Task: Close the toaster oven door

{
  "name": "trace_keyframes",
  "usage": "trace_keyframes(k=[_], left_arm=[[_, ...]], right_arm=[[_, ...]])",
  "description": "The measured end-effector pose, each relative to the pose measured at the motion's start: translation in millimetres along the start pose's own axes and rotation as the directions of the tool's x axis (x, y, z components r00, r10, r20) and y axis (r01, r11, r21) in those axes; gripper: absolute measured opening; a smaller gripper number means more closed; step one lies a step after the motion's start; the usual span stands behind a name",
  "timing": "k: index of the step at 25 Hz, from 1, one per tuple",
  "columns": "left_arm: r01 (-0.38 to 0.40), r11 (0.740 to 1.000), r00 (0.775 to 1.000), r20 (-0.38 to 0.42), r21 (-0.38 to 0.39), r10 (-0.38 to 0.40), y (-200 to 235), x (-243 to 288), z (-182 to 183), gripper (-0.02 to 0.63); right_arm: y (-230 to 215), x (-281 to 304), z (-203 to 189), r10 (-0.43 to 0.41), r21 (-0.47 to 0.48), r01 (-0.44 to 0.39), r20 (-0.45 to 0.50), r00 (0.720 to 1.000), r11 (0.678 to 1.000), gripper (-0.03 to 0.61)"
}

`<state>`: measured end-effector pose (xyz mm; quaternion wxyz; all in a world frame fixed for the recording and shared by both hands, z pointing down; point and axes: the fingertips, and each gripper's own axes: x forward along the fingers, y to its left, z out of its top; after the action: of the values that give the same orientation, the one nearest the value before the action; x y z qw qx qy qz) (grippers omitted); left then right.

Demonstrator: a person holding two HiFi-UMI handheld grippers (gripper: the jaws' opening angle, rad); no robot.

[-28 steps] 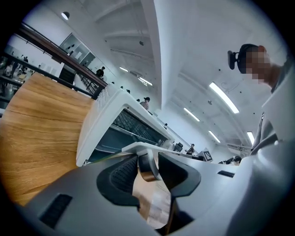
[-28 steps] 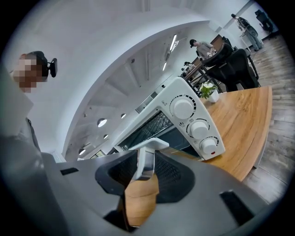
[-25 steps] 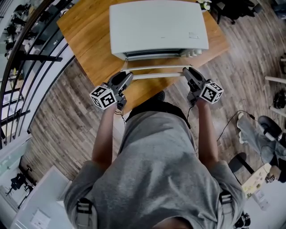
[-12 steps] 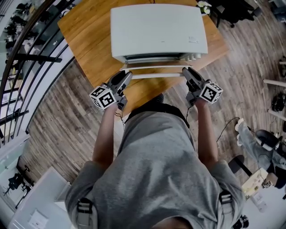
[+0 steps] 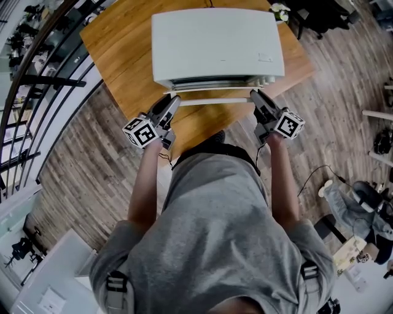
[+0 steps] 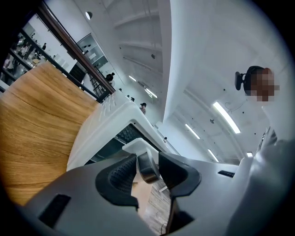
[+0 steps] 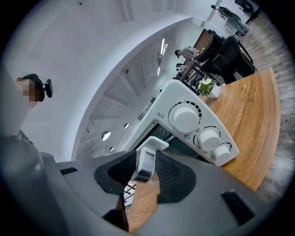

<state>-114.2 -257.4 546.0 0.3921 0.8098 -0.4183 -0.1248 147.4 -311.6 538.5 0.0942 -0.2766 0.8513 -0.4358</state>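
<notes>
A white toaster oven (image 5: 218, 43) stands on a round wooden table (image 5: 123, 49). Its door is tipped most of the way up, with only a narrow gap below the top edge. The door's metal handle (image 5: 215, 101) runs across the front. My left gripper (image 5: 171, 102) is shut on the handle's left end (image 6: 146, 165), and its pads press on the bar. My right gripper (image 5: 255, 97) has the handle's right end (image 7: 144, 162) between its pads, which still touch it while the jaws are opening. Three white knobs (image 7: 186, 117) sit just beyond the right jaws.
A dark railing (image 5: 37, 92) curves along the left of the table. A small potted plant (image 5: 281, 7) stands at the table's far right. Cables and equipment lie on the wood floor (image 5: 344, 122) to the right. The person's body is close behind the table edge.
Both grippers have moved forward and up with the handle. The door has swung from half open to nearly against the oven's front.
</notes>
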Motion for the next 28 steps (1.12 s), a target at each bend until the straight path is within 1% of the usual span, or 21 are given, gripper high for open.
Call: trace_keyframes(k=[9, 16, 21, 28], left_arm=[[0.001, 0.999, 1.000, 0.027, -0.044, 0.000, 3.6, 4.2, 8.2, 0.156], [0.027, 0.998, 0.998, 0.050, -0.063, -0.024, 8.1, 7.3, 11.7, 0.160], [0.009, 0.996, 0.999, 0.042, -0.084, -0.006, 4.4, 7.9, 16.3, 0.163], [0.020, 0.994, 0.998, 0.056, -0.105, -0.014, 5.1, 9.3, 19.1, 0.166]], right_arm=[[-3.0, 7.3, 6.3, 0.007, 0.017, -0.007, 0.004, 1.000, 1.000, 0.147], [-5.1, 10.6, 11.3, 0.021, 0.040, -0.022, 0.032, 0.999, 0.999, 0.149], [-4.4, 12.2, 13.8, 0.018, 0.046, -0.020, 0.035, 0.999, 0.999, 0.152], [-6.2, 12.9, 16.3, 0.024, 0.060, -0.027, 0.048, 0.999, 0.998, 0.155]])
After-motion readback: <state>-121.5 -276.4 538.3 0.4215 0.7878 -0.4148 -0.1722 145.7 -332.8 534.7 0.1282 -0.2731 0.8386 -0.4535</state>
